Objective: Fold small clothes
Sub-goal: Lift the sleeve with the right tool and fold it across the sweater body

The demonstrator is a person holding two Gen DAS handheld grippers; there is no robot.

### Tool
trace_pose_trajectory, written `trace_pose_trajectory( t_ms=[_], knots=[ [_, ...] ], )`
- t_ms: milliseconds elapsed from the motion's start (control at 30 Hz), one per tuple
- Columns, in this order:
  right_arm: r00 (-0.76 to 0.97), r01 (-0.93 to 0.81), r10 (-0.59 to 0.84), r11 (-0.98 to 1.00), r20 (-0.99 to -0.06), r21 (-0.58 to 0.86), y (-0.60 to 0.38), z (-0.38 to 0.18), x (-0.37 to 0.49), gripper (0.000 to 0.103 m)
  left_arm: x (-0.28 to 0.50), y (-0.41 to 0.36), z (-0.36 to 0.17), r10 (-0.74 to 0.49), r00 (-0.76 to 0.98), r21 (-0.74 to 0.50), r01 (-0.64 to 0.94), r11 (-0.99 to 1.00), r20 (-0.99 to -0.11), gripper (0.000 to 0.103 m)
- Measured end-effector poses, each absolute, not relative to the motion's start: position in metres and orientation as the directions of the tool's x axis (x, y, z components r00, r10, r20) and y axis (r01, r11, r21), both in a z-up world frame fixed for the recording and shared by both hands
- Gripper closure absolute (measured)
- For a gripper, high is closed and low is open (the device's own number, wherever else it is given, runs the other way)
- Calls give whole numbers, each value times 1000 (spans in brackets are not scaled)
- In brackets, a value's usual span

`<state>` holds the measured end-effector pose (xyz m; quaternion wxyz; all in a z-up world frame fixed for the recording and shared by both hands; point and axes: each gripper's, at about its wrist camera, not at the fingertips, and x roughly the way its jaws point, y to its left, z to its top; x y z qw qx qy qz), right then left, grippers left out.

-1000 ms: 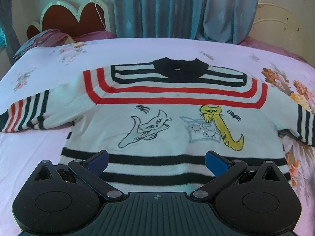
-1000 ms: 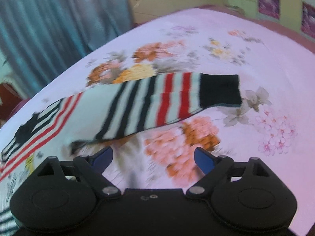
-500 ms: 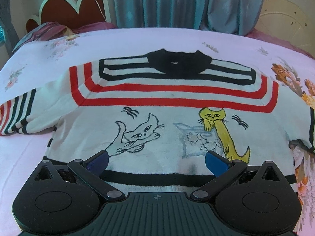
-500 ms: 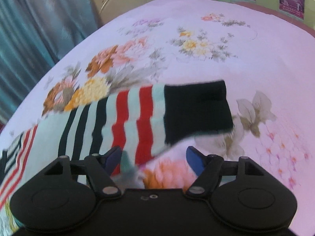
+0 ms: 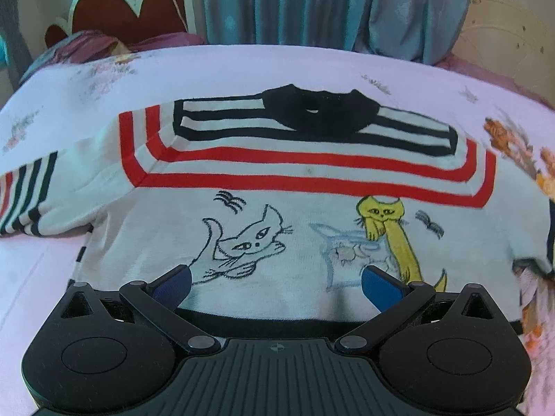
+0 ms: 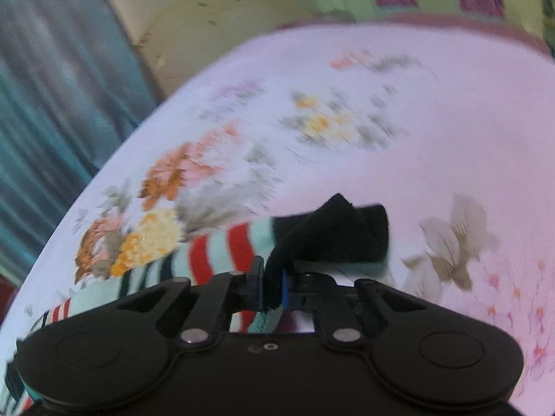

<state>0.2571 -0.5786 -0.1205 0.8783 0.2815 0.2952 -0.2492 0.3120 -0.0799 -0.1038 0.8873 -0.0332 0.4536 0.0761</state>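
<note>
On the pink flowered bedsheet (image 5: 242, 66), spread flat and face up: a small white sweater (image 5: 305, 215). Black collar (image 5: 319, 111) at the far side, toward the blue curtain (image 5: 333, 3). Below the collar, black stripes, then red stripes bent round the shoulders like a yoke. On the chest, a white cat in outline beside a yellow cat reaching into a pale fish tank, with small black squiggles about them. Near the hem, a black band, partly hidden behind the left gripper (image 5: 275, 282). Left sleeve (image 5: 31, 201) stretched out to the side, banded in black and red. Left gripper over the lower chest of the sweater, jaws spread wide, nothing between them.

Off the other side of the sweater, right sleeve (image 6: 222, 253) banded red, pale and dark, ending in a black cuff (image 6: 340, 232), bunched and raised off the sheet. Right gripper (image 6: 272, 289) pressed together on that cuff, black cloth pinched between its blue pads. Much blur in the right wrist view.
</note>
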Motion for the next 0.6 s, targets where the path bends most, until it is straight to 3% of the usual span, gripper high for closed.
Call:
trace_pose_trajectory(
  t_ms=[200, 400, 600],
  knots=[
    [801, 406, -165, 856, -575, 320, -523, -84, 282, 94, 315, -70, -96, 103, 595, 1, -169, 986, -797, 0],
    [843, 142, 60, 934, -535, 329, -427, -63, 320, 94, 316, -48, -84, 109, 639, 24, -140, 990, -761, 0],
    [762, -63, 251, 946, -597, 317, -306, -85, 348, 94, 323, -1, -85, 11, 616, -108, -156, 982, -788, 0]
  ],
)
